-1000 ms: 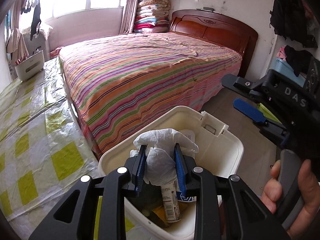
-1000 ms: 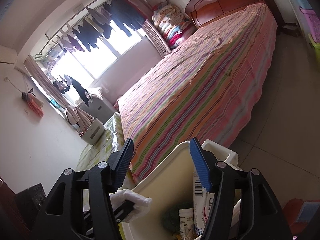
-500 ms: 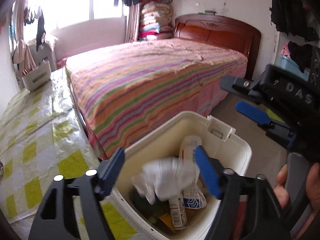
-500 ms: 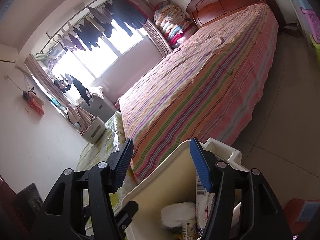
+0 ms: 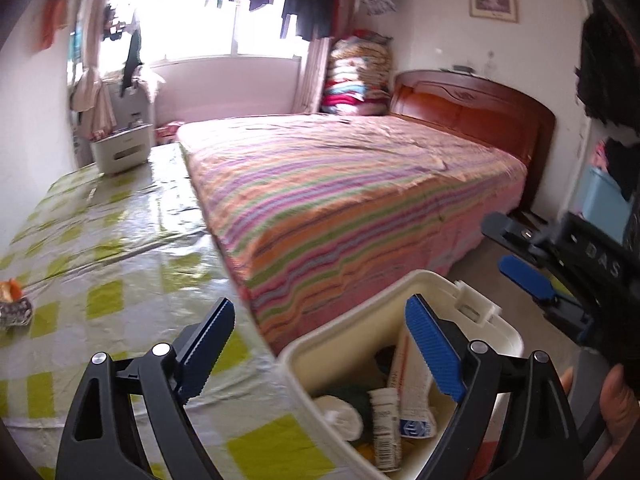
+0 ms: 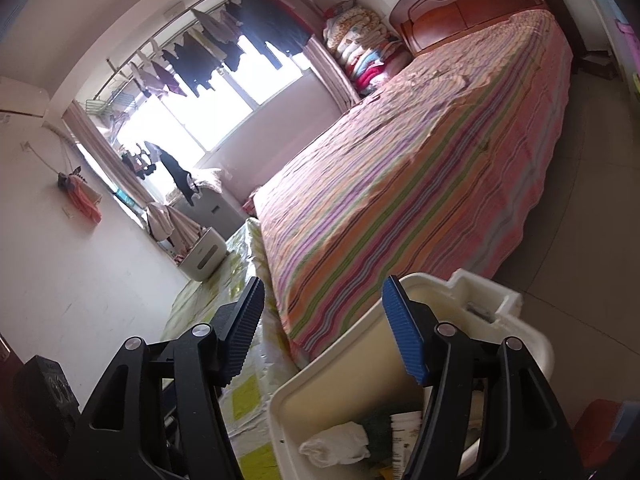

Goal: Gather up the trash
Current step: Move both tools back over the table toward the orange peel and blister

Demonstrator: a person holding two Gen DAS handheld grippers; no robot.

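Observation:
A white plastic bin (image 5: 420,276) stands between the table and the bed, holding a crumpled white tissue (image 5: 340,416), a barcoded bottle (image 5: 386,428) and a tube (image 5: 412,392). My left gripper (image 5: 319,302) hovers above the bin's near left edge; its jaws are opening wide and nothing is between them. Right of the bin, my right gripper (image 5: 496,244) stands open with nothing in it. In the right wrist view, that gripper (image 6: 324,282) looks over the bin (image 6: 332,360), and the tissue (image 6: 336,444) lies inside.
A table with a yellow-green checked cloth (image 5: 120,280) runs along the left; a small orange and dark scrap (image 5: 12,304) lies at its left edge and a white container (image 5: 120,150) at its far end. A striped bed (image 5: 340,200) lies beyond. A hand (image 5: 616,400) holds the right gripper's handle.
My left gripper was shut on the white tissue over the bin; it opened, the tissue fell into the bin, and the gripper drew back toward the table. The right gripper hardly moved.

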